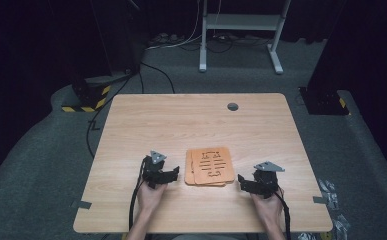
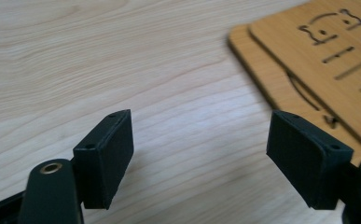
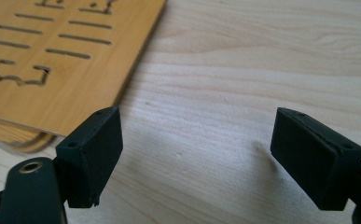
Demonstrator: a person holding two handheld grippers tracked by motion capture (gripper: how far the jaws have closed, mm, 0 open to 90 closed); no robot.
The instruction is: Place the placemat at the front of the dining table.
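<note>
I see both grippers, left (image 1: 175,173) and right (image 1: 241,181), fingers spread, empty. Stacked boards (image 1: 210,166) at 12 o'clock: probably thin, stiff, light; I'd pinch an overhanging edge.

Lower board (image 1: 189,173) mostly covered by the upper board (image 1: 212,164); only its left and near edges show. Cut-out pattern too small to read from the high view. Both gripper views crop the boards at the frame edge. Forearms cut off at the bottom.
</note>
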